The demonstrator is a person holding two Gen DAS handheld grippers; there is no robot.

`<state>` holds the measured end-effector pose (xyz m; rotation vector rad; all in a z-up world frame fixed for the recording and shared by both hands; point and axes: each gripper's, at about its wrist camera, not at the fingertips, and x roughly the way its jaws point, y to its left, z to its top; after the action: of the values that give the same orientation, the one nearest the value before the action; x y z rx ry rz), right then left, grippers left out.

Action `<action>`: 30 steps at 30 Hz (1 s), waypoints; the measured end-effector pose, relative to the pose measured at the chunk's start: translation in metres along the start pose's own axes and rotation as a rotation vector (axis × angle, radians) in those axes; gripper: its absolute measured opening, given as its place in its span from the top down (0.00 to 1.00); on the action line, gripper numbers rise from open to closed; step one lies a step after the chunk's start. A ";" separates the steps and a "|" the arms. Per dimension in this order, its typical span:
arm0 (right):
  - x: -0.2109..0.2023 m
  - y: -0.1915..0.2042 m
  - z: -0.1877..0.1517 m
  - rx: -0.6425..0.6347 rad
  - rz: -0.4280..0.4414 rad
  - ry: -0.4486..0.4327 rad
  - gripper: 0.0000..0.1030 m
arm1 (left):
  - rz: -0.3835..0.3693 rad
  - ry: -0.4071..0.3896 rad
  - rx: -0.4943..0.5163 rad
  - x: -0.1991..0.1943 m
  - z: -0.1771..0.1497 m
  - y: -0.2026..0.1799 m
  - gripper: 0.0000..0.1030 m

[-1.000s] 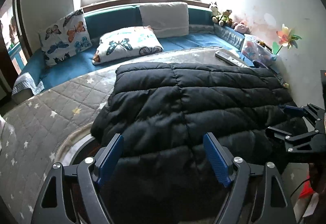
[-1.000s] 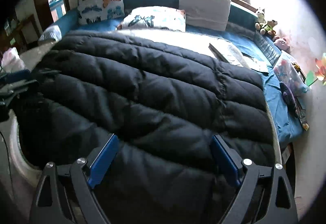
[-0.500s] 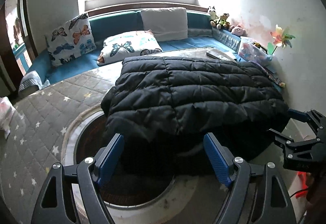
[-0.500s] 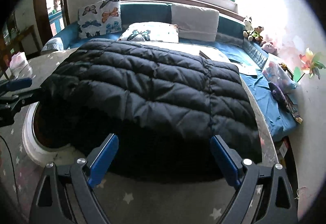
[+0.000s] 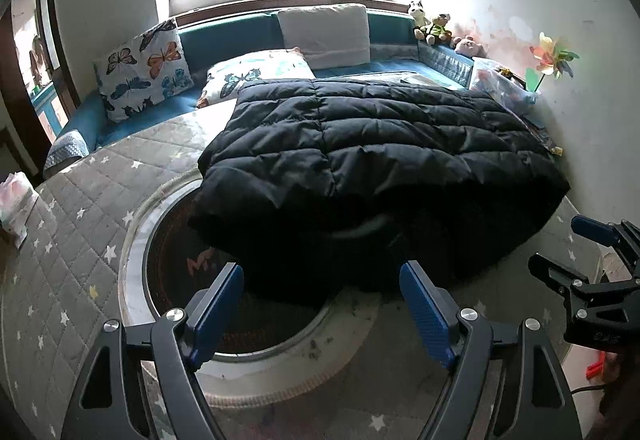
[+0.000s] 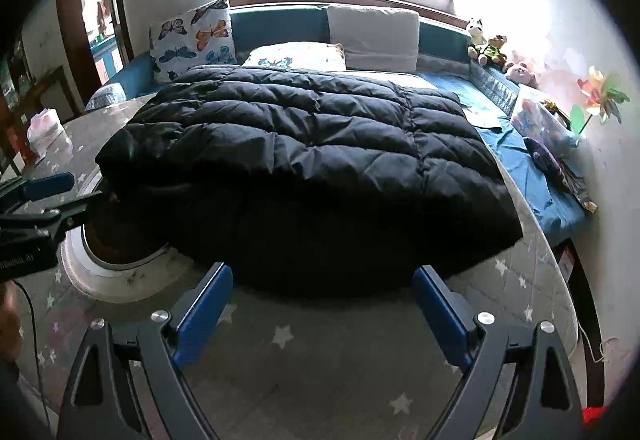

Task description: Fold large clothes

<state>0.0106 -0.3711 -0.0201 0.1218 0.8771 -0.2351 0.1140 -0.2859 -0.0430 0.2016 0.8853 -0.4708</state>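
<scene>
Jaws wide and empty on both the left gripper (image 5: 321, 304) and right gripper (image 6: 323, 308), each should pinch a near corner of the black jacket (image 5: 372, 156) evenly before folding.

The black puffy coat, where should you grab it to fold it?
Probably by the near edge of the coat, one hand-held gripper at each near corner, coming in low from the front. That edge lies loose and bunched on the grey star mat, so open fingers can slide around it; the flat quilted top gives nothing to pinch.
</scene>
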 end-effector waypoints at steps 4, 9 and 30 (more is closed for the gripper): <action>-0.009 0.002 -0.008 0.005 -0.023 -0.020 0.03 | -0.011 -0.011 -0.010 -0.008 -0.007 -0.002 0.16; -0.018 0.005 -0.010 0.006 -0.036 -0.044 0.03 | -0.007 -0.023 -0.026 -0.019 -0.014 -0.002 0.17; -0.039 0.012 -0.019 0.025 -0.031 -0.085 0.03 | 0.001 -0.029 0.000 -0.042 -0.040 -0.009 0.17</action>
<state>-0.0245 -0.3496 -0.0025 0.1209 0.7922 -0.2782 0.0587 -0.2665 -0.0347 0.1945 0.8569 -0.4715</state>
